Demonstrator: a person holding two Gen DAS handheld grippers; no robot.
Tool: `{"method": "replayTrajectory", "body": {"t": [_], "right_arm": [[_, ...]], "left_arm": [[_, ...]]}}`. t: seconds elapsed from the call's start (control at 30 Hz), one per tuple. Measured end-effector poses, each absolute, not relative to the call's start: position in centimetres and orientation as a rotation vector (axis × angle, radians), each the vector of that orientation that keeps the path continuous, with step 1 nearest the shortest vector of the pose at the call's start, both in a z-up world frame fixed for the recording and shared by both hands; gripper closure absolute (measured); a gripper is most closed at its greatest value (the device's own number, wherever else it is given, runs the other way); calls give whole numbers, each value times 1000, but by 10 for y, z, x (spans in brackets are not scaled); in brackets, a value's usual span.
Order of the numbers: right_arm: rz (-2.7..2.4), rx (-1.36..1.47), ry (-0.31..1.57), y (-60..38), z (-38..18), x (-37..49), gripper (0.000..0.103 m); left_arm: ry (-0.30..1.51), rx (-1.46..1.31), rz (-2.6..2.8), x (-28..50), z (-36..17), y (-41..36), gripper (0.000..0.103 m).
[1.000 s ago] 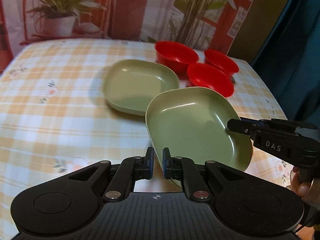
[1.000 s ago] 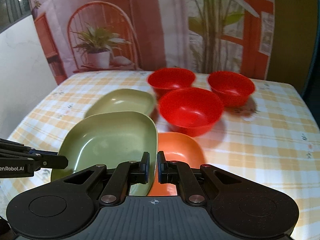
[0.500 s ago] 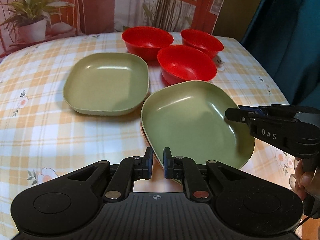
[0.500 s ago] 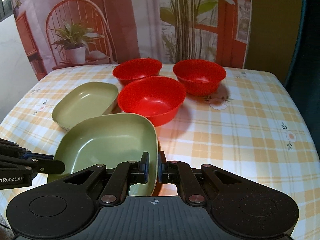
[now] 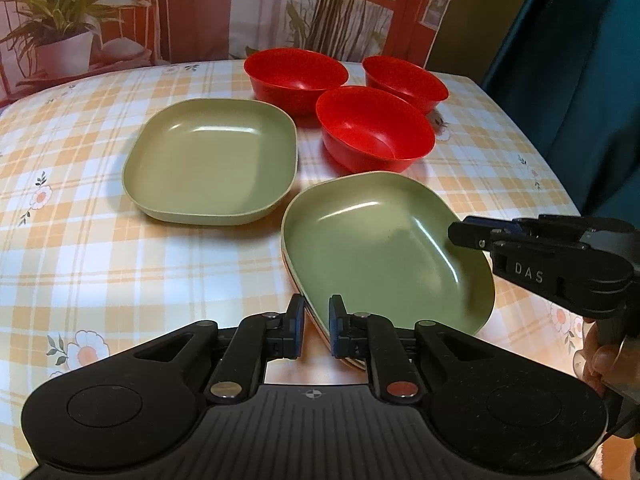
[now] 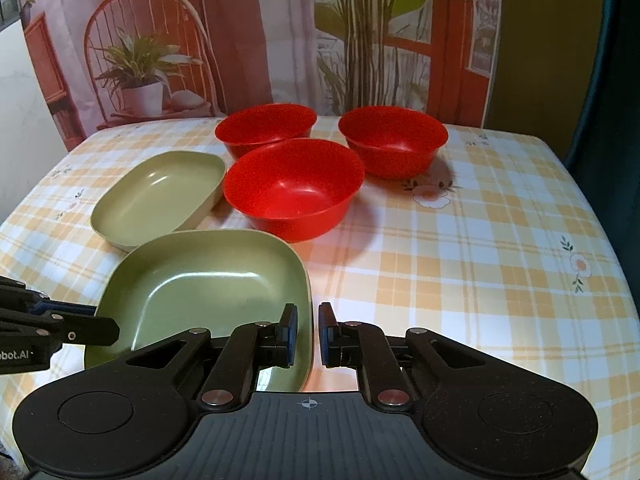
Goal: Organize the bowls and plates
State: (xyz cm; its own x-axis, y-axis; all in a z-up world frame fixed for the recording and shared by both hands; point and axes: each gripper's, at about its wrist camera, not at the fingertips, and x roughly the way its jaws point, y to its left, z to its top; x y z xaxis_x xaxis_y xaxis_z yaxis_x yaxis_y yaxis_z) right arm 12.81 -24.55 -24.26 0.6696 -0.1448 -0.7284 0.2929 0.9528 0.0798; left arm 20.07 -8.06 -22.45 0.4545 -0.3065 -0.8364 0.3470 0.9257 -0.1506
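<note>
On the checked tablecloth (image 6: 460, 280), near green plate (image 5: 384, 248) sat atop an orange plate (image 5: 316, 326), only its edge showing. Left gripper (image 5: 316, 322) and right gripper (image 6: 307, 330) each straddled the rim, jaws just eased open to a narrow gap, pads clear. Second green plate (image 5: 212, 164) lay beside; three red bowls (image 6: 294, 186) clustered beyond.
</note>
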Motion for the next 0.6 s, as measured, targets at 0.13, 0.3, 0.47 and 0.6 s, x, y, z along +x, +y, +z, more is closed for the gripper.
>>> {"method": "replayTrajectory", "body": {"t": [0.13, 0.3, 0.47, 0.6], "right_arm": [[-248, 202, 814, -245, -246, 129, 91], [-241, 217, 829, -245, -251, 129, 94], [-238, 232, 828, -245, -253, 129, 95], [-254, 224, 817, -245, -250, 129, 89]], "left_arm": [[1028, 26, -401, 203, -226, -78, 86], [1036, 18, -386, 205, -230, -76, 86], [1034, 18, -380, 206, -229, -76, 86], [1004, 51, -380, 204, -223, -78, 81]]}}
